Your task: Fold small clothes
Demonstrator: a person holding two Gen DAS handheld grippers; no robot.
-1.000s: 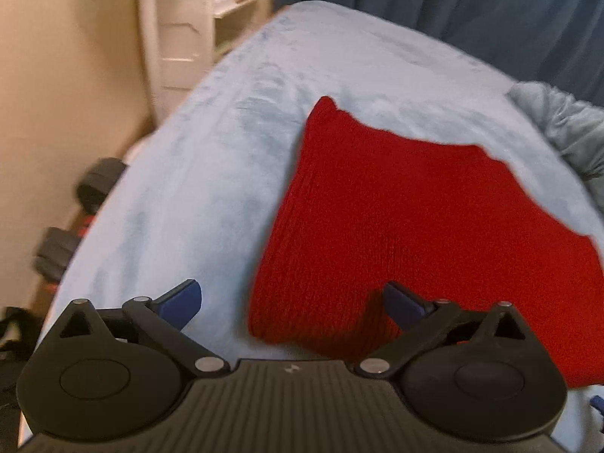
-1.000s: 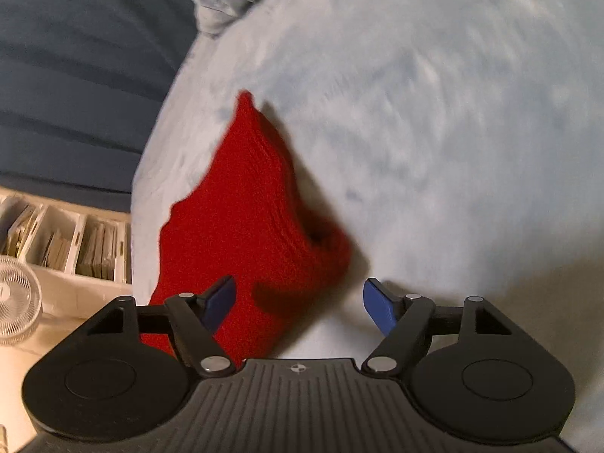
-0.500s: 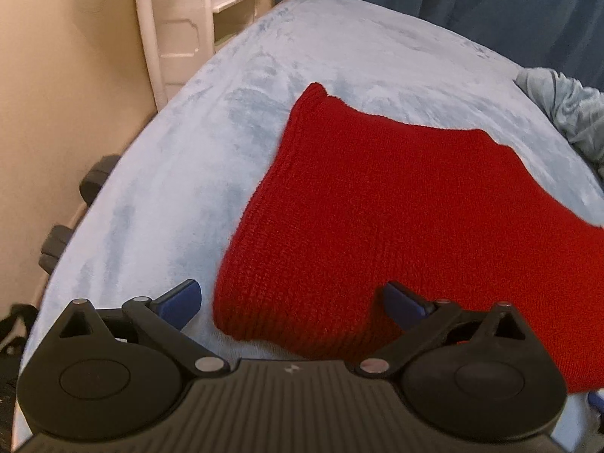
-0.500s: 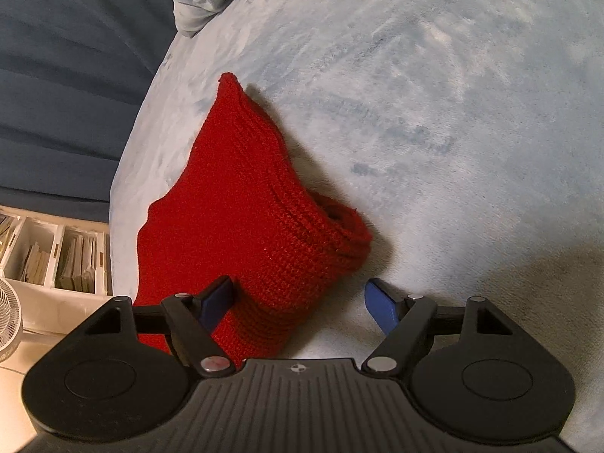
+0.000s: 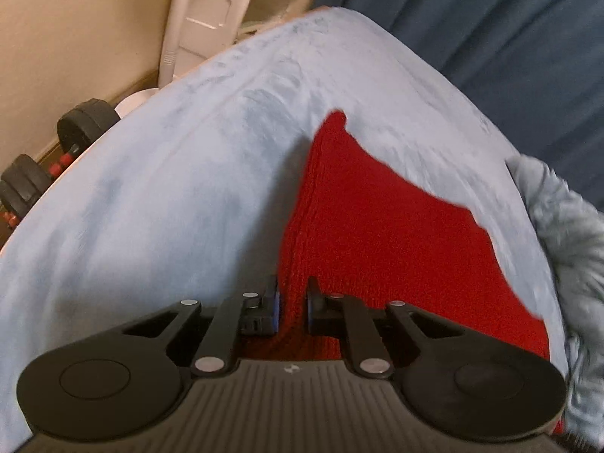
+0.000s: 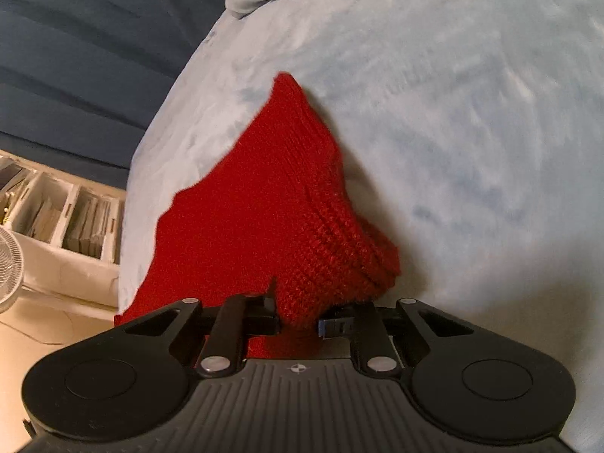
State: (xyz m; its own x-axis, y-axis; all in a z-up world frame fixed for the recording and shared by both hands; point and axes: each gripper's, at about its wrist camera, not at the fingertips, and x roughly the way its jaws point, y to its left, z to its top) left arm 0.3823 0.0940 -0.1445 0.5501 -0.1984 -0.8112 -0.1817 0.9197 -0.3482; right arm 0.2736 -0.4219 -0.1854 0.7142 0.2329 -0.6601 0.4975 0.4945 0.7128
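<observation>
A red knitted garment (image 5: pixel 381 234) lies on a pale blue fleece blanket (image 5: pixel 170 196). My left gripper (image 5: pixel 292 304) is shut on the garment's near left edge, with the knit pinched between the blue pads. In the right wrist view the same red garment (image 6: pixel 264 204) runs away from me, and my right gripper (image 6: pixel 298 315) is shut on its thick rolled near corner. The cloth between the jaws hides the pad faces.
A crumpled grey-blue cloth (image 5: pixel 566 234) lies at the blanket's right edge. Dark blue curtains (image 5: pixel 472 19) hang behind. Black dumbbells (image 5: pixel 83 124) sit on the floor at left, near a white shelf unit (image 5: pixel 211 11). A white fan (image 6: pixel 9 264) and storage bins (image 6: pixel 56 211) stand beside the bed.
Both grippers have gone from wide open to shut on the red garment's near edge. Each moved forward onto its corner of the garment.
</observation>
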